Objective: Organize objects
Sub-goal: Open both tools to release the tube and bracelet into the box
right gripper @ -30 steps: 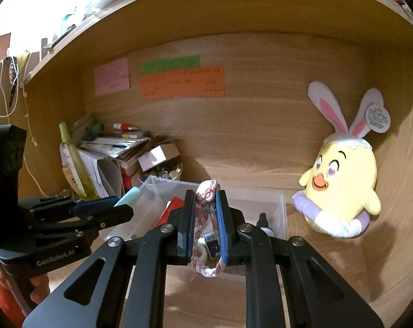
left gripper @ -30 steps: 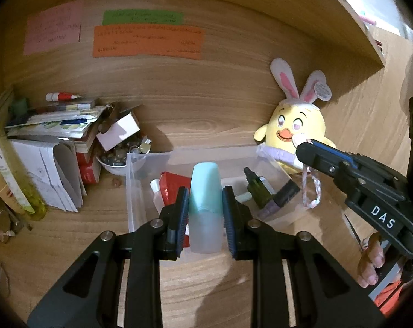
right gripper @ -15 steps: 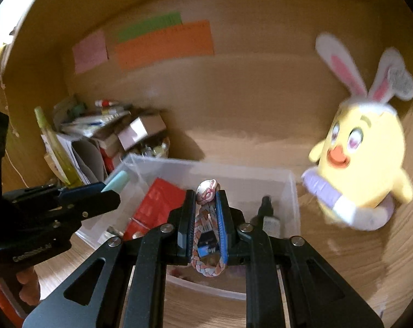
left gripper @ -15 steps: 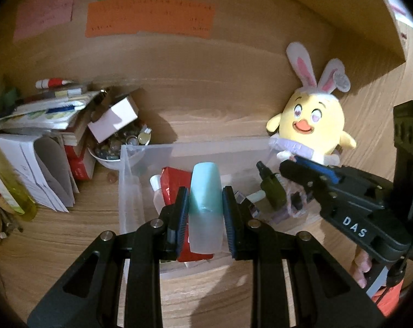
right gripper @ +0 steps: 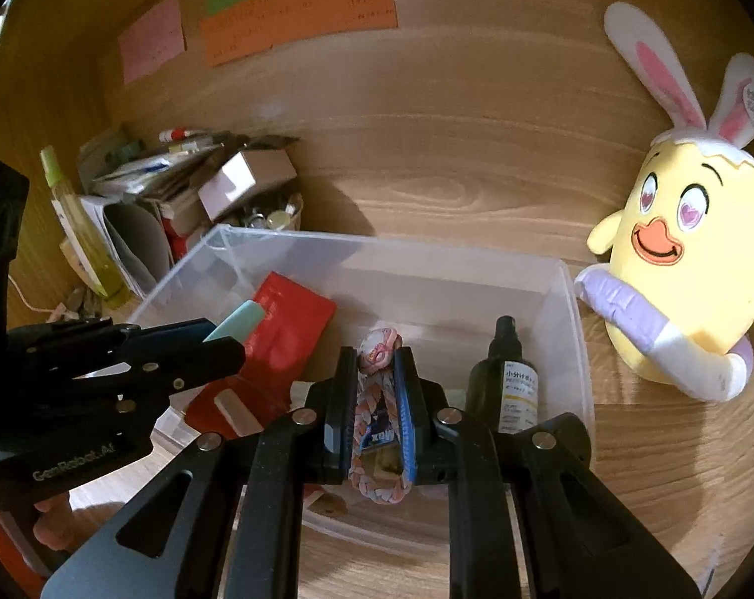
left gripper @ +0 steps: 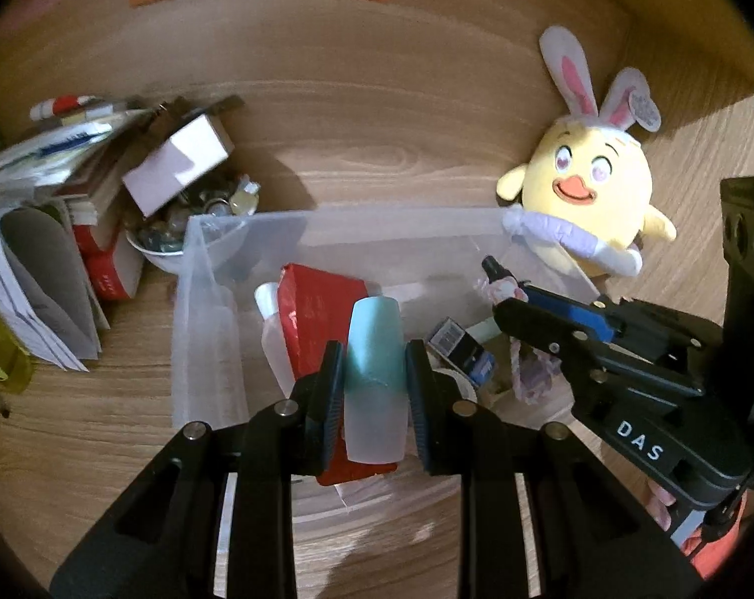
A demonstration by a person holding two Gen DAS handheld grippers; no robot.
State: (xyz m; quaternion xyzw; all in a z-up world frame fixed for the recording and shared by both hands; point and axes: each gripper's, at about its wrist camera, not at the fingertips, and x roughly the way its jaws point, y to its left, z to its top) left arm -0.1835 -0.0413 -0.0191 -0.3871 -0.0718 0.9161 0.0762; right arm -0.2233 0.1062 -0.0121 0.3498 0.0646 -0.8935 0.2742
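My left gripper (left gripper: 375,389) is clamped on a teal-capped tube (left gripper: 375,379), and my right gripper (right gripper: 375,399) is pinched tight on a braided band (right gripper: 377,429); I have both poised over the clear bin (right gripper: 579,349), beside the red packet (right gripper: 282,339) and dark bottle (right gripper: 506,379) inside.

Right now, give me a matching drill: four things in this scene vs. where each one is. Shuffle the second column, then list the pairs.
Things:
1. teal-capped frosted plastic tube
2. pink-and-white braided cord loop
3. dark spray bottle with white label
4. yellow chick plush with bunny ears

Places:
A. standing inside the clear plastic bin
B. clamped in the right tongs
C. on the wooden desk, outside the bin
D. clamped in the left tongs

Pairs: 1-D, 2-B, 3-A, 4-C
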